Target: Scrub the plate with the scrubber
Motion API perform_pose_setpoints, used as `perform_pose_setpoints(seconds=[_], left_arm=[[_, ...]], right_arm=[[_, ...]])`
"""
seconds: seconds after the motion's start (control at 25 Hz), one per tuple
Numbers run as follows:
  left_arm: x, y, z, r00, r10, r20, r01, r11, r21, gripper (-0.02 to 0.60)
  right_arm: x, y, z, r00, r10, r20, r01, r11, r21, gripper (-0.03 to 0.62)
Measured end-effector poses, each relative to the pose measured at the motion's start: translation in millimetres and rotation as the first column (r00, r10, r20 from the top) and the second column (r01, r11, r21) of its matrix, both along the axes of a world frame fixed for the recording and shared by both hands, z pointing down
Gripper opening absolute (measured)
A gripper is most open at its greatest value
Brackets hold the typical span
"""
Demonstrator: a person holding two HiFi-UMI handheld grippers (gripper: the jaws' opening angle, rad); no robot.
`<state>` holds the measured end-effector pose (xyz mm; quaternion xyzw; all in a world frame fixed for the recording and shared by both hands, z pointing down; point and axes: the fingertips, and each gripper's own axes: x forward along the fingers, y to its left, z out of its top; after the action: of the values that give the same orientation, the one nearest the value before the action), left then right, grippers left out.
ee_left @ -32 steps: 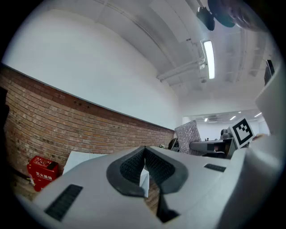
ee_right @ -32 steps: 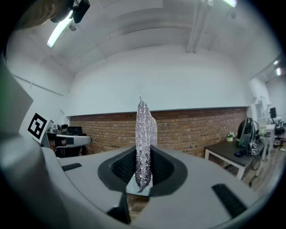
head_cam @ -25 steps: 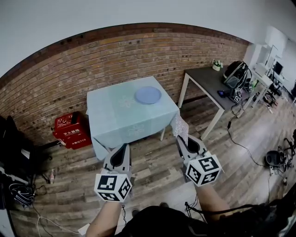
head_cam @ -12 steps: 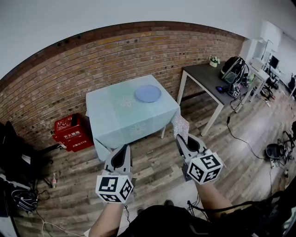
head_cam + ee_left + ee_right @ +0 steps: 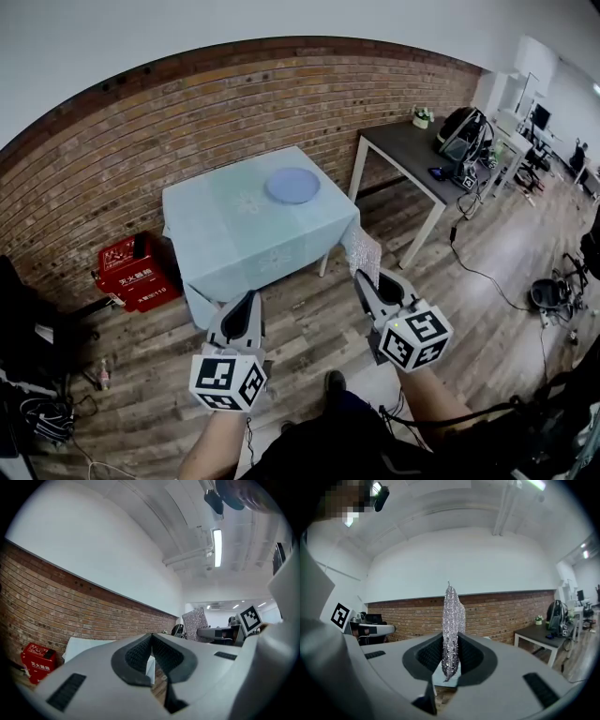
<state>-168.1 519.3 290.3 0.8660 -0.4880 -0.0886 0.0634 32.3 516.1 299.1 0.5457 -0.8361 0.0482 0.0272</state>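
A round pale-blue plate (image 5: pixel 292 186) lies near the far right of a small table under a light-blue cloth (image 5: pixel 234 230). My right gripper (image 5: pixel 362 278) is shut on a silvery mesh scrubber (image 5: pixel 365 254), which stands up between its jaws (image 5: pixel 452 630). My left gripper (image 5: pixel 247 302) is shut with nothing in it; its jaws meet in the left gripper view (image 5: pixel 151 648). Both grippers hover over the wooden floor, short of the table's near edge and well away from the plate.
A red box (image 5: pixel 136 274) stands on the floor left of the table by the brick wall. A dark desk (image 5: pixel 412 155) with a bag (image 5: pixel 459 134) and small items is to the right. Cables (image 5: pixel 487 272) trail over the floor at right.
The table and plate have slid left and slightly down in the head view as the person moves closer. Both grippers keep their closed state; the scrubber stays held.
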Motion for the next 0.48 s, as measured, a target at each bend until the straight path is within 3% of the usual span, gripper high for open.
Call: perform_pose_setpoints(seconds=[0.48], left_arm=[[15, -93, -3, 0.997, -0.064, 0.031, 0.064, 0.998, 0.004, 0.012]], right_arm=[[19, -105, 6, 0.998, -0.067, 0.006, 0.067, 0.998, 0.015, 0.073]])
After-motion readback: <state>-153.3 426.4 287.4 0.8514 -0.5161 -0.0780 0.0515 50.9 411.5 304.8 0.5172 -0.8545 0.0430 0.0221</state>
